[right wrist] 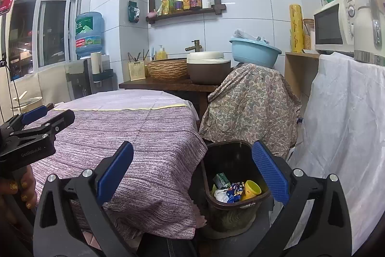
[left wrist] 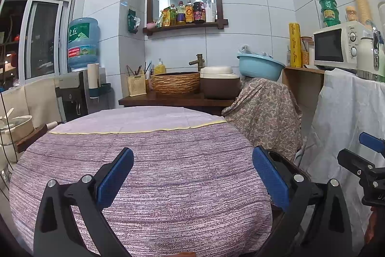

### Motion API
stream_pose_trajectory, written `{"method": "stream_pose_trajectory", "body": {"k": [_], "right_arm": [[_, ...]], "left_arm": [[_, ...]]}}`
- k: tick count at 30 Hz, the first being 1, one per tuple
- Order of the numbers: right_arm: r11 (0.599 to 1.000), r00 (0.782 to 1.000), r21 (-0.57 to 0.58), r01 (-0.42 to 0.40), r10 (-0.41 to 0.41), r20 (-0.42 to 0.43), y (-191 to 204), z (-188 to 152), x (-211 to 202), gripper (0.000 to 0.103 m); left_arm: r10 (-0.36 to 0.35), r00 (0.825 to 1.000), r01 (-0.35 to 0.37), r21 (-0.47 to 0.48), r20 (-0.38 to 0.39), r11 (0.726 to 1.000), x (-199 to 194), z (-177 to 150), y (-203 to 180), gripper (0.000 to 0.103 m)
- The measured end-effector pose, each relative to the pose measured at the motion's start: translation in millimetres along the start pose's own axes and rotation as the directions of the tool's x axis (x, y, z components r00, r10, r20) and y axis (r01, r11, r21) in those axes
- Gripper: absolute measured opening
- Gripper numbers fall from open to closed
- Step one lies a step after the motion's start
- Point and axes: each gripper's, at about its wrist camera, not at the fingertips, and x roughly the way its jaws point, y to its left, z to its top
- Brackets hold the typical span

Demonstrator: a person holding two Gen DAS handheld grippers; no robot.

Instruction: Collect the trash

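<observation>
Both grippers are held out over the near end of a table [left wrist: 144, 160] draped in a purple striped cloth. The left gripper [left wrist: 192, 175] has its blue-padded fingers spread wide with nothing between them, only cloth beneath. The right gripper [right wrist: 192, 172] is spread just as wide and also holds nothing; it hangs by the table's right corner, above a dark bin [right wrist: 234, 189] on the floor, just beside the hanging cloth.

The trash sits in that bin: a green carton [right wrist: 221, 180], a yellow cup [right wrist: 251, 189] on its side, a blue snack wrapper [right wrist: 234, 192] and something white and crumpled [right wrist: 221, 195] that I cannot identify. The gripper's right finger covers part of the bin's rim, and the bottom of the bin is too dark to read. From the left camera only a sliver of the bin's rim [left wrist: 286, 160] shows behind the right finger.

Beyond the bin, a patterned cloth [right wrist: 250, 105] covers some bulky thing completely, with a light blue basin [right wrist: 255, 52] on top. A white sheet [right wrist: 346, 136] hides whatever stands under the microwave [right wrist: 336, 25]. A hand [right wrist: 21, 192] gripping the left tool's handle is cut off at the right camera's left edge.
</observation>
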Motion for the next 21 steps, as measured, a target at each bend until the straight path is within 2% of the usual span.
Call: {"method": "stream_pose_trajectory", "body": {"k": [13,21], "right_arm": [[1.0,1.0,0.005,-0.011,0.011,0.007,-1.1,0.7,-0.6,0.097],[1.0,1.0,0.004,-0.014,0.014,0.003,-0.5,0.0,-0.3,0.097]], "left_arm": [[0.011,1.0,-0.01,-0.004,0.029,1.0,-5.4,1.9,1.0,0.098],[0.012,1.0,-0.012,0.005,0.019,1.0,-5.0,0.8,-1.1,0.098]]}}
